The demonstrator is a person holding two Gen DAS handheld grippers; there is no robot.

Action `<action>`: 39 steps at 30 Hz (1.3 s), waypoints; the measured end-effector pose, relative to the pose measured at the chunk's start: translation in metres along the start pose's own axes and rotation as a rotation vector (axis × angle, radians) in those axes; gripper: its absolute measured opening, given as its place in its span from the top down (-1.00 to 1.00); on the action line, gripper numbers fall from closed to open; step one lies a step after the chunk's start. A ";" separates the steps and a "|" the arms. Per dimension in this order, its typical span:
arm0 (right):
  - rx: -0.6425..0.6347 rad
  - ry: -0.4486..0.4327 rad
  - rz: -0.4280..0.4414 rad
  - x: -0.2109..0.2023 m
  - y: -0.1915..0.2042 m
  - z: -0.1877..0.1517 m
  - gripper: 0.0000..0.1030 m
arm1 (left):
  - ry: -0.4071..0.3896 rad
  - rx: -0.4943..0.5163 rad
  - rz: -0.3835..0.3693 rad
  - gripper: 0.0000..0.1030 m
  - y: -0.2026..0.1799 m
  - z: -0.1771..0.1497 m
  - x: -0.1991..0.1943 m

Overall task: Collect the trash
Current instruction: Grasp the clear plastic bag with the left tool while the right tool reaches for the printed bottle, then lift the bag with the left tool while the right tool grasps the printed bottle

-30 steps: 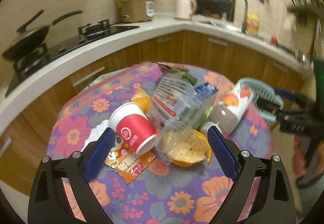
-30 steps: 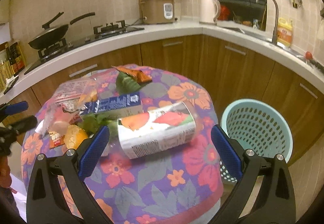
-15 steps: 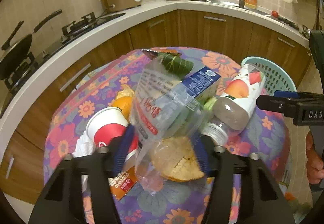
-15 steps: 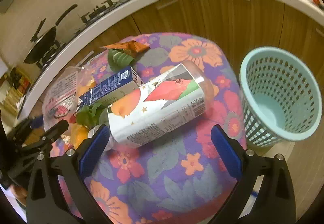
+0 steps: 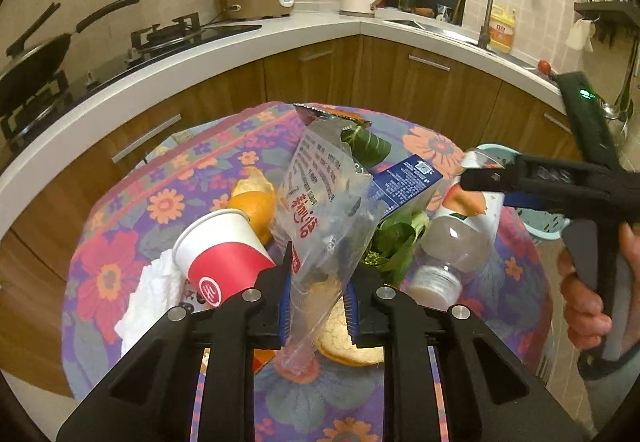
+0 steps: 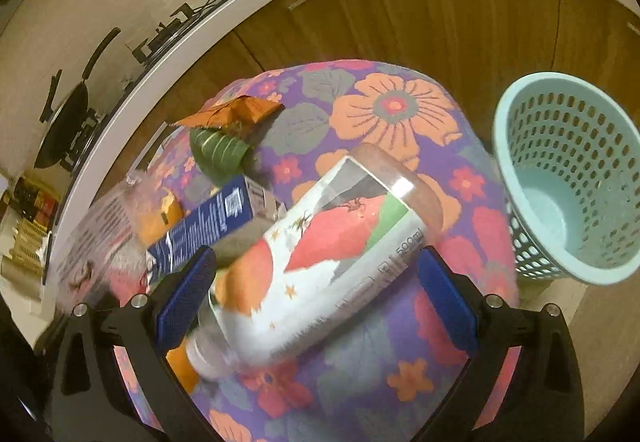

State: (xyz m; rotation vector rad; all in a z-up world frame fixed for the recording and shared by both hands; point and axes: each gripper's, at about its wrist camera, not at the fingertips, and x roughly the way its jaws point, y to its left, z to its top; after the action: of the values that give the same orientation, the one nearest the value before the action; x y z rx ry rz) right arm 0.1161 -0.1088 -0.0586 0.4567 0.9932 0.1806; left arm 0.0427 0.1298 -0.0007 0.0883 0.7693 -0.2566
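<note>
A second ago the left gripper (image 5: 315,306) stood spread; now it pinches the crinkled clear plastic bag (image 5: 320,218) above the flowered tablecloth (image 5: 120,242). The right gripper (image 6: 316,292), wide open, straddles the labelled plastic bottle (image 6: 320,266) near the pale blue basket (image 6: 568,178), so both should go in soon.

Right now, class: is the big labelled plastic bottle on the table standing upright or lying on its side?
Lying on its side. The bottle rests lengthwise on the flowered tablecloth, neck toward the camera, between the open right tool's fingers.
</note>
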 end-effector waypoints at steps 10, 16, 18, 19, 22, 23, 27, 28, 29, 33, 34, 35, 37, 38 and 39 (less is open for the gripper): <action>-0.136 0.050 -0.124 0.018 0.036 -0.013 -0.85 | -0.008 -0.024 -0.022 0.64 0.006 0.001 0.007; -0.149 0.022 -0.175 0.013 0.041 -0.030 -0.67 | -0.018 -0.036 -0.033 0.68 0.010 0.000 0.009; -0.166 0.012 -0.203 0.009 0.047 -0.031 -0.51 | -0.022 -0.035 -0.025 0.73 0.009 -0.001 0.009; -0.178 0.004 -0.217 0.007 0.049 -0.031 -0.42 | -0.029 -0.039 -0.023 0.74 0.010 -0.002 0.007; -0.217 -0.004 -0.235 0.001 0.049 -0.034 -0.30 | -0.049 -0.059 -0.037 0.79 0.015 -0.004 0.001; -0.227 -0.001 -0.228 -0.001 0.047 -0.035 -0.29 | -0.055 -0.068 -0.043 0.81 0.017 -0.005 -0.001; -0.285 -0.019 -0.250 -0.011 0.044 -0.041 -0.24 | -0.077 -0.096 -0.060 0.90 0.026 -0.005 -0.011; -0.293 -0.018 -0.245 -0.013 0.043 -0.042 -0.23 | -0.088 -0.102 -0.069 0.90 0.029 -0.004 -0.015; -0.302 -0.018 -0.231 -0.016 0.041 -0.043 -0.23 | -0.096 -0.106 -0.074 0.91 0.031 -0.004 -0.019; -0.323 -0.031 -0.165 -0.027 0.034 -0.048 -0.21 | -0.120 -0.123 -0.090 0.92 0.035 -0.004 -0.030; -0.321 -0.030 -0.160 -0.029 0.032 -0.048 -0.21 | -0.129 -0.126 -0.092 0.93 0.035 -0.004 -0.032; -0.318 -0.038 -0.144 -0.032 0.030 -0.048 -0.20 | -0.135 -0.127 -0.098 0.93 0.035 -0.004 -0.034; -0.322 -0.051 -0.115 -0.037 0.030 -0.049 -0.19 | -0.146 -0.126 -0.106 0.93 0.033 -0.003 -0.038; -0.325 -0.056 -0.114 -0.040 0.029 -0.048 -0.19 | -0.152 -0.124 -0.103 0.93 0.033 -0.003 -0.040; -0.328 -0.061 -0.114 -0.042 0.029 -0.049 -0.19 | -0.157 -0.125 -0.100 0.93 0.034 -0.003 -0.043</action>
State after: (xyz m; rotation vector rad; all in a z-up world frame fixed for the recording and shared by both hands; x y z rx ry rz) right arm 0.0541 -0.0841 -0.0356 0.1048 0.9069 0.2213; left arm 0.0199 0.1713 0.0264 -0.0880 0.6323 -0.3060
